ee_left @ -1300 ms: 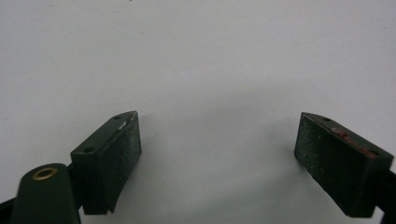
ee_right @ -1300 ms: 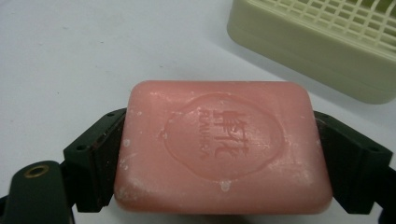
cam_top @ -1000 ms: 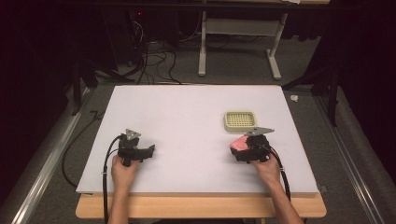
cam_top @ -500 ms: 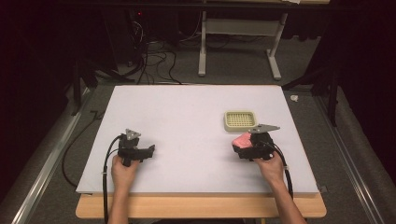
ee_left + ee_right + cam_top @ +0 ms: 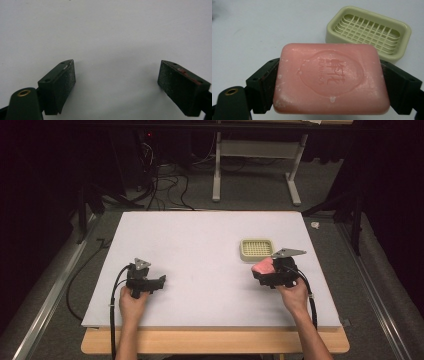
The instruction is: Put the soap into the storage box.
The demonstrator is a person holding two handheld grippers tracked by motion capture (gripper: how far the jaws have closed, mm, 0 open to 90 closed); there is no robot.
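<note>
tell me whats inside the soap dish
Nothing: the dish shows its bare grid, no soap in it. The pink soap sits clamped in the right gripper, short of the dish. Below the grid is hidden.

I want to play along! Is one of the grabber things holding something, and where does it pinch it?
The right gripper holds the pink soap bar, pinched at its two short ends. The left gripper is open, holding nothing.
</note>
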